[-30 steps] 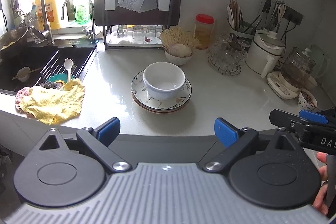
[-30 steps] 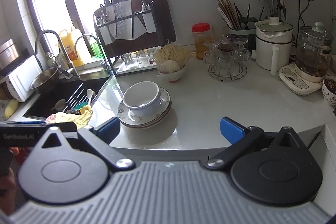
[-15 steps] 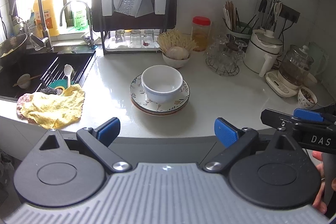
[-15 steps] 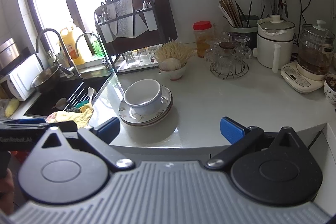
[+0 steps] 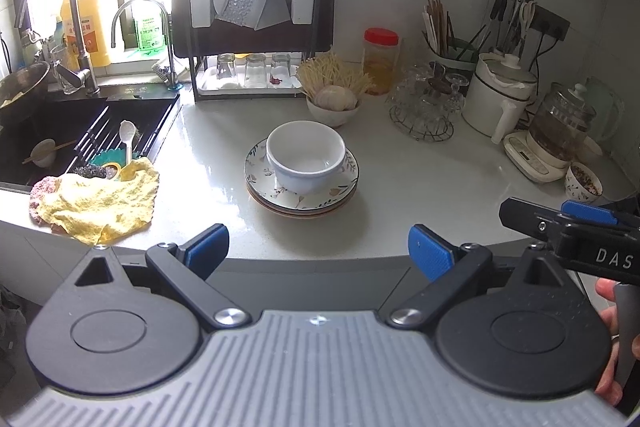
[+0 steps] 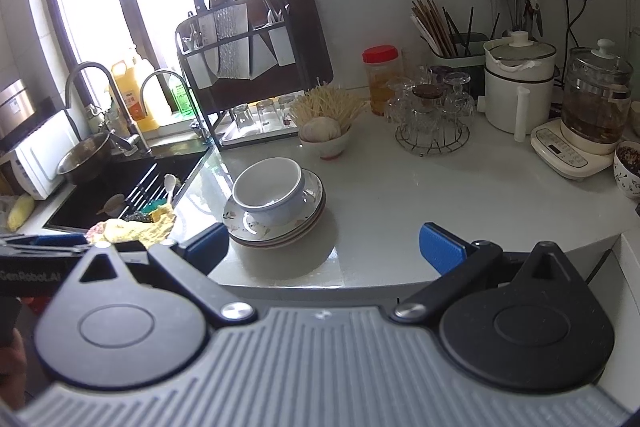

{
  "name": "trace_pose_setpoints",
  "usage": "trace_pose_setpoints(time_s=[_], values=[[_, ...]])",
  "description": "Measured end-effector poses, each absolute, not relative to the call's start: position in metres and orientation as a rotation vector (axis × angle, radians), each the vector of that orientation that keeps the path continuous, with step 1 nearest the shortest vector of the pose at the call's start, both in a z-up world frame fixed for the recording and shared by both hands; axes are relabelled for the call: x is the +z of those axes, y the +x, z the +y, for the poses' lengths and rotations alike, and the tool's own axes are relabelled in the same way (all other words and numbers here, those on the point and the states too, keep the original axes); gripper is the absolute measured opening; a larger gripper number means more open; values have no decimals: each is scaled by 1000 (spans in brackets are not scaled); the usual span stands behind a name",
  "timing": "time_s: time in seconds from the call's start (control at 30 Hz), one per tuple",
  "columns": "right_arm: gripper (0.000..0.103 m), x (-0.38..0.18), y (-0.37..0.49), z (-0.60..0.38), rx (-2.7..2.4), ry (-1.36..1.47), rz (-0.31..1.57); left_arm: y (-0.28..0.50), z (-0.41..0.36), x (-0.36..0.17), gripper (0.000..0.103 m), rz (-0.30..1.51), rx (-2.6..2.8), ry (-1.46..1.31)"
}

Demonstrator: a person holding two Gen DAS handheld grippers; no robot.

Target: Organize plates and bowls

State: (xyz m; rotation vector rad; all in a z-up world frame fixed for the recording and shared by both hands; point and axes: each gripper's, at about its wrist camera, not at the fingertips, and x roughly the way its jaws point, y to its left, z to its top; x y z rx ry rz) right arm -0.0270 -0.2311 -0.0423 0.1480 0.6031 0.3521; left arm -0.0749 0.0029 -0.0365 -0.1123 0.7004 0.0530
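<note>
A white bowl [image 5: 306,157] [image 6: 268,191] sits upright on a short stack of floral plates [image 5: 340,187] [image 6: 312,199] in the middle of the white counter. My left gripper [image 5: 318,247] is open and empty, held back at the counter's front edge below the stack. My right gripper [image 6: 322,245] is open and empty too, at the front edge slightly right of the stack. In the left wrist view the right gripper [image 5: 560,215] pokes in from the right, a hand [image 5: 610,311] holding it.
A black sink [image 5: 60,131] with utensils lies at the left, a yellow cloth [image 5: 96,203] draped at its corner. At the back stand a dish rack [image 5: 252,27], a bowl of garlic [image 5: 334,103], a glass stand [image 5: 424,107], a white pot [image 5: 500,95] and a kettle [image 5: 560,131].
Both grippers have drawn back slightly and lifted, so the stack sits a little farther and higher in view. The bowl and plates have not moved.
</note>
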Motion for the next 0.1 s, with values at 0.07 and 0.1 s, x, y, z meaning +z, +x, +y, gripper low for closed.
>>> trace_pose_setpoints(time_s=[0.07, 0.1], values=[[103, -42, -28, -231, 351, 146, 602, -75, 3, -37, 98, 702, 54, -116], [103, -42, -28, -231, 351, 143, 602, -76, 4, -38, 98, 703, 53, -117]])
